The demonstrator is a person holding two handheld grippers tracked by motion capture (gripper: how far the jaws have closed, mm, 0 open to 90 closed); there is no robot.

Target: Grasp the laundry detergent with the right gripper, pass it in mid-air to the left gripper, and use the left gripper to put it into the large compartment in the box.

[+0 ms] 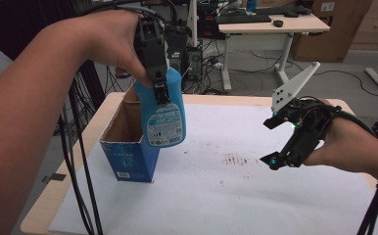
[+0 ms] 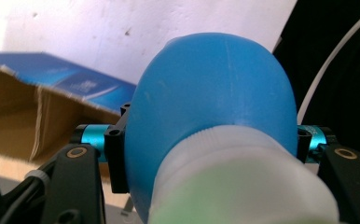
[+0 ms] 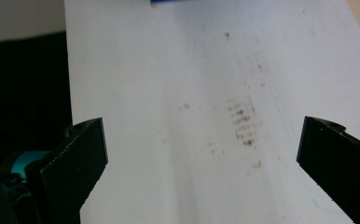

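Nearest the high camera, the person's left forearm (image 1: 25, 112) swept up from the bottom edge to the left hand (image 1: 109, 41), which held the left gripper (image 1: 158, 90) pointing downward. Its jaws were clamped on the upper body of a blue spray bottle (image 1: 163, 110), and the bottle hung upright in the air, its labelled lower part just above and beside the right rim of an open blue cardboard box (image 1: 128, 161). That box stood on the left part of a white sheet (image 1: 216, 196) covering the wooden table (image 1: 35, 215). In the left gripper view the bottle's rounded blue shoulder (image 2: 211, 98) sat squeezed between the two black jaws, with its pale neck closest to the lens and the box's brown inner flap (image 2: 15, 116) lower left. On the right side of the high view, the right hand (image 1: 346, 147) held the right gripper (image 1: 270, 142) above the sheet, well apart from the bottle, its jaws spread wide with nothing between them. The right gripper view showed those parted jaws over the white sheet and a patch of dark smudges (image 3: 243, 123).
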